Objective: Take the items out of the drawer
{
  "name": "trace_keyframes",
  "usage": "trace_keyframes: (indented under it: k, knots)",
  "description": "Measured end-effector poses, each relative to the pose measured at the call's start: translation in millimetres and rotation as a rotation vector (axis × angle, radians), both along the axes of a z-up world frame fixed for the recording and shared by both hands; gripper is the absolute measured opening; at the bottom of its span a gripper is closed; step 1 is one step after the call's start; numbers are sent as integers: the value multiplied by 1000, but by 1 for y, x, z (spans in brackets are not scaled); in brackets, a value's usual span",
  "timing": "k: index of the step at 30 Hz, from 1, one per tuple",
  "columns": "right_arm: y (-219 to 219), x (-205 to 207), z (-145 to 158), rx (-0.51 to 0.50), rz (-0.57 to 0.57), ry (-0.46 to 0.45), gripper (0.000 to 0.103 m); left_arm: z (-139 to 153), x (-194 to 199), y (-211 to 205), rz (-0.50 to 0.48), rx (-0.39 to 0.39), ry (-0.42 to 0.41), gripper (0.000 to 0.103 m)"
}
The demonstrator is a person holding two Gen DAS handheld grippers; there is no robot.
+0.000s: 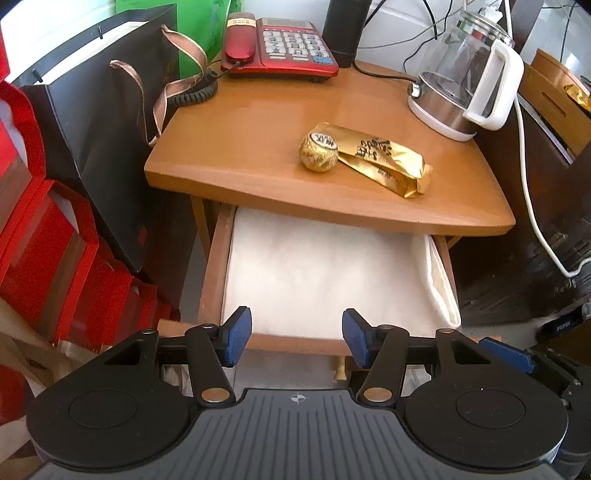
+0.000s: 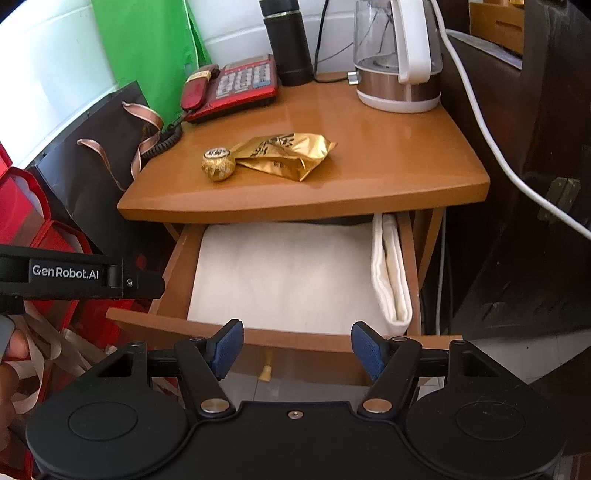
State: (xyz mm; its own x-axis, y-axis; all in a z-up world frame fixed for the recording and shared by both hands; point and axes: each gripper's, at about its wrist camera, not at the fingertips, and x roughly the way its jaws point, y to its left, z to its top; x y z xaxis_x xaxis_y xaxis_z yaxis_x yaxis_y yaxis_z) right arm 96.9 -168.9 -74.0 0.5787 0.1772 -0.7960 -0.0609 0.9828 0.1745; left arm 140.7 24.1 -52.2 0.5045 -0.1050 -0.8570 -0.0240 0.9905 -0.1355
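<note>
The wooden drawer (image 1: pixel 212 280) (image 2: pixel 173 266) is pulled out beneath the small table and holds only a folded white cloth (image 1: pixel 317 273) (image 2: pixel 288 273). On the tabletop lie a round gold-wrapped ball (image 1: pixel 318 152) (image 2: pixel 218 165) and a gold foil packet (image 1: pixel 388 158) (image 2: pixel 291 155), touching each other. My left gripper (image 1: pixel 297 341) hovers open over the drawer's front edge, nothing between its blue pads. My right gripper (image 2: pixel 297 349) stands open at the same front edge, also with nothing between its pads. The left gripper's black body (image 2: pixel 74 275) shows at the left of the right wrist view.
A red telephone (image 1: pixel 280 46) (image 2: pixel 236 85), a black flask (image 1: pixel 345 29) (image 2: pixel 288 40) and a glass kettle (image 1: pixel 469 81) (image 2: pixel 399 55) stand at the back of the table. A black gift bag (image 1: pixel 107 122) and red boxes (image 1: pixel 40 236) crowd the left. Dark furniture and a white cable (image 2: pixel 491 147) are on the right.
</note>
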Motion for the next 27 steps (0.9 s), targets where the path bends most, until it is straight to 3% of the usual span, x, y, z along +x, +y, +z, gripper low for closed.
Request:
trace_keyframes:
  k: [27]
  knots:
    - [6,-25,-20,-7,4,73,63,-36,-31,0,-12,38,87,58]
